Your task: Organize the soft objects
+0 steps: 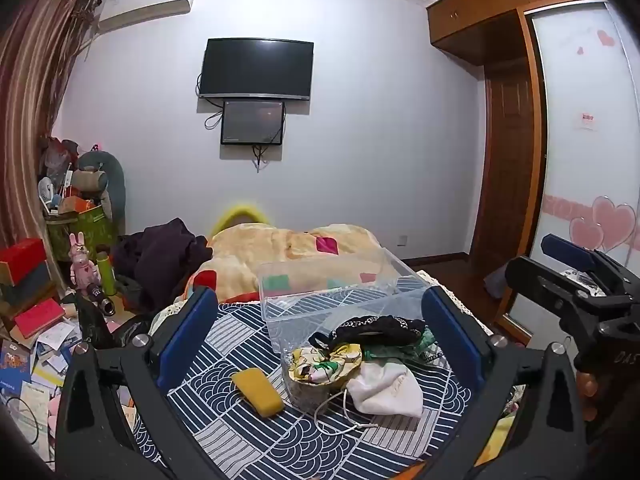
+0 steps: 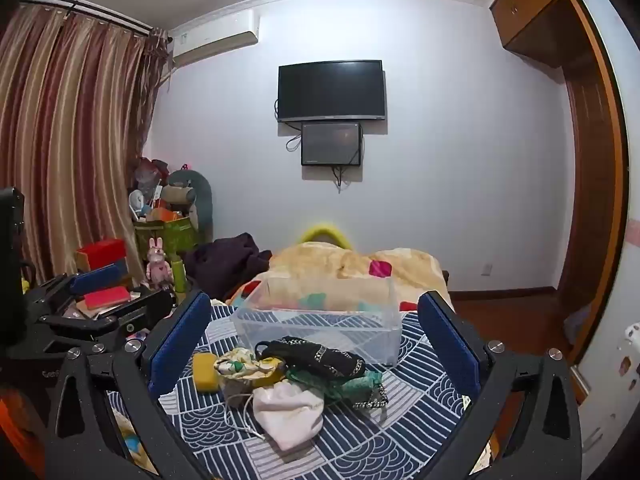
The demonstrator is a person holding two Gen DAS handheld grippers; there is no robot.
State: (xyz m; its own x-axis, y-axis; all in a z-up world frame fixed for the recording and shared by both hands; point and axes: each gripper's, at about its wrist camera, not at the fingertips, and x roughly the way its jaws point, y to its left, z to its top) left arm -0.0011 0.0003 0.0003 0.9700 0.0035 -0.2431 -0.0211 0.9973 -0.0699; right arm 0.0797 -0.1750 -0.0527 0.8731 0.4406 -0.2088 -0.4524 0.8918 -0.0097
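Note:
A pile of soft things lies on a blue patterned cloth (image 1: 240, 332): a yellow sponge (image 1: 257, 391), a yellow-green patterned pouch (image 1: 326, 362), a white drawstring bag (image 1: 386, 390), a black lace piece (image 1: 380, 326) and green mesh fabric (image 2: 352, 384). A clear plastic bin (image 1: 332, 292) stands empty behind them. My left gripper (image 1: 318, 320) is open, hovering in front of the pile. My right gripper (image 2: 314, 332) is open too, facing the pile (image 2: 288, 376) and the bin (image 2: 320, 320). The right gripper also shows in the left wrist view (image 1: 576, 276).
A cream blanket (image 1: 288, 252) and dark clothing (image 1: 160, 256) lie behind the bin. Books, boxes and a pink rabbit toy (image 1: 82, 258) clutter the left side. A wardrobe (image 1: 508, 140) stands right; a TV (image 1: 256, 68) hangs on the far wall.

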